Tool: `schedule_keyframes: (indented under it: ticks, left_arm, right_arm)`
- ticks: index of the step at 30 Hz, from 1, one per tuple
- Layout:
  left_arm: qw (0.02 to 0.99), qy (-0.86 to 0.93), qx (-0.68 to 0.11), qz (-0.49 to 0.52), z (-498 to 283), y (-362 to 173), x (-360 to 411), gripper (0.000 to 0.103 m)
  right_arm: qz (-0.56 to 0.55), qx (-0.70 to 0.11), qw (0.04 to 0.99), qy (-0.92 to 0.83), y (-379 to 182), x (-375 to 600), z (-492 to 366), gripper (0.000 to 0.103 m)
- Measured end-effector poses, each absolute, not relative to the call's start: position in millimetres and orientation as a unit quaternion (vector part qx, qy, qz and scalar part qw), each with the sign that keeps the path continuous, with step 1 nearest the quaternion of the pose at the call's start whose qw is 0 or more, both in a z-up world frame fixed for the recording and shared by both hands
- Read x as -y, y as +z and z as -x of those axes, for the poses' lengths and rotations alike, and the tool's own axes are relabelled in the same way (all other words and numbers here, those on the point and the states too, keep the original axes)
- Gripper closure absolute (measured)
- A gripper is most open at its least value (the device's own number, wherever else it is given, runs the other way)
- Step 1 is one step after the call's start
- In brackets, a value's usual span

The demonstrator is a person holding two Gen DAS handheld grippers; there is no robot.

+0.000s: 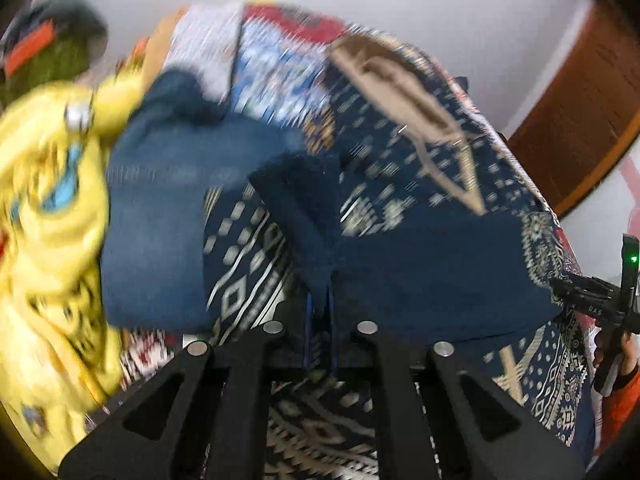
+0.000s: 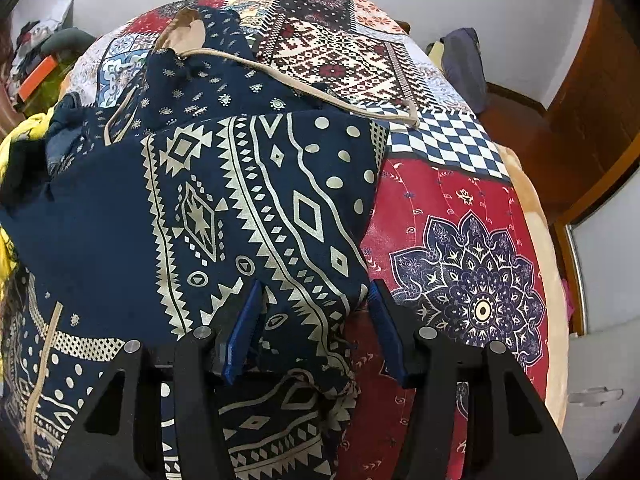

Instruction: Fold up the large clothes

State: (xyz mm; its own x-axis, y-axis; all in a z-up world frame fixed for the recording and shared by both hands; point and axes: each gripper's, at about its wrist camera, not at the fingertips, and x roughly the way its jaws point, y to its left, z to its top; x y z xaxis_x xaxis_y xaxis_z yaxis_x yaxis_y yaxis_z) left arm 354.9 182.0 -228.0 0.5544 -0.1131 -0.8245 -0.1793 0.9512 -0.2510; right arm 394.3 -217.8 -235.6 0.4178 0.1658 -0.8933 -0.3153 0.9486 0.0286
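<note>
Left wrist view: left claw (image 1: 319,312) is pinched narrow on a fold of the navy patterned garment (image 1: 420,264) at lower centre. Right claw (image 2: 316,332) gapes wide around the garment's edge, which lies across the patchwork bed (image 2: 460,216). Yellow clothing (image 1: 48,208) sits at left.

Left wrist view motion-blurred, yellow garment (image 1: 52,208) smeared and cut by left edge, left gripper (image 1: 319,304) fingertips buried in navy patterned garment (image 1: 420,264), bedspread (image 2: 460,248) partly covered.

Yellow garment (image 1: 52,208) crowding left; bedspread (image 2: 460,240) open right.
</note>
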Motion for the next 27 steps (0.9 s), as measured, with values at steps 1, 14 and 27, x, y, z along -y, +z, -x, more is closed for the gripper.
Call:
schedule_keyframes:
  ticks: [1, 14, 27]
  left_arm:
    - [0.863, 0.019, -0.476, 0.166, -352, -235, -188, 0.09]
    - [0.86, 0.041, -0.494, 0.119, -304, -239, -194, 0.081]
    - [0.906, 0.007, -0.424, 0.016, -342, -141, -170, 0.044]
  right_arm:
    - [0.069, -0.522, 0.838, 0.142, -236, 219, -395, 0.05]
    - [0.081, -0.539, 0.83, 0.116, -224, 206, -398, 0.044]
    - [0.053, -0.435, 0.876, 0.203, -119, 168, -402, 0.044]
